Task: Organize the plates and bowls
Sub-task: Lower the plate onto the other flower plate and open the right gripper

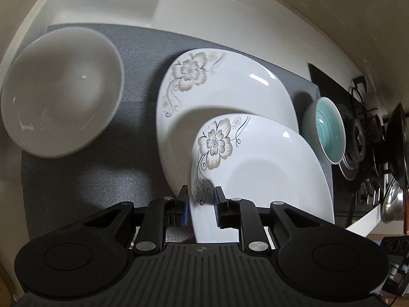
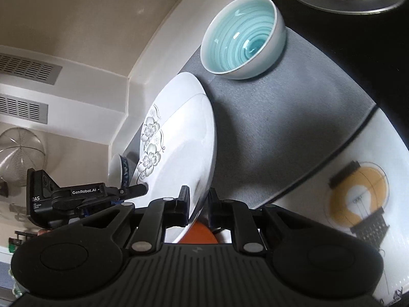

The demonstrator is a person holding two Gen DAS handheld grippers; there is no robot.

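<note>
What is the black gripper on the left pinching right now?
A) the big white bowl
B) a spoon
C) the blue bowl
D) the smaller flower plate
D: in the left wrist view the left gripper is closed on the rim of the smaller flower plate, while the blue bowl and the big white bowl sit apart on the grey mat.

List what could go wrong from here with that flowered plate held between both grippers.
1. The left gripper and right gripper each pinch only a thin edge of the smaller flowered plate; glazed ceramic could slip out.
2. It hangs over the larger flowered plate; set down tilted, rim could strike rim and chip.
3. The teal bowl sits close beside the plates on the grey mat; a sideways swing could knock it toward the stove.
</note>
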